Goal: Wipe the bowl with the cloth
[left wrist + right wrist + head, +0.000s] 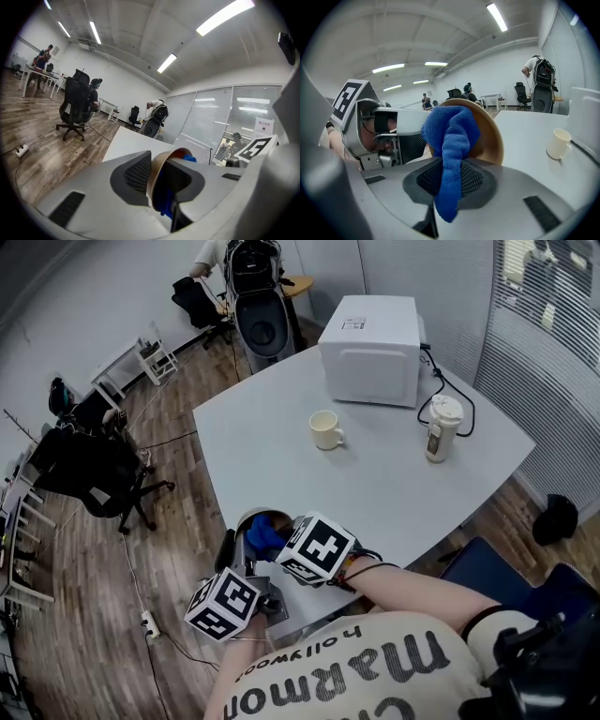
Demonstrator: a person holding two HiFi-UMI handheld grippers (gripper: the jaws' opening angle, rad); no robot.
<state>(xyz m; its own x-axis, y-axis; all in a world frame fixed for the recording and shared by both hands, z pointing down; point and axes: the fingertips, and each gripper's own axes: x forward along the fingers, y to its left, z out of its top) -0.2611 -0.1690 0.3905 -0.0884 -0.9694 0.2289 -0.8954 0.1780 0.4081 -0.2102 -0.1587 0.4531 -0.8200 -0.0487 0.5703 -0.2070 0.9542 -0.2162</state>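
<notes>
Bowl (251, 521) is sitting tipped on its side at the near edge of the worktop (394, 493), close to the person's body. I cannot tell whether it is resting on the edge or hanging just off it. The left gripper (157, 178) is pinching the bowl's wall near the rim, one pad outside and one inside. The right gripper (450, 180) is pinching a fold of the blue cloth (452, 140), whose bunched end is lying in the bowl's hollow.

The main risk, as I am judging it, is the bowl twisting out of that one-sided grip. Only one patch of wall is being clamped, so a hard push from the cloth could be levering the bowl round the pads. It could then fall to the floor. The cloth is being held by a narrow strip, so dragging it against the wall could be pulling it out of the jaws. The right gripper's hard tips could also be knocking the rim if they are going in too deep.

The bowl is holding nothing but the cloth. Further back, a mug (325, 430) is standing upright; its contents are not showing. A lidded jug (442, 427) is standing near a closed microwave (371, 349).
</notes>
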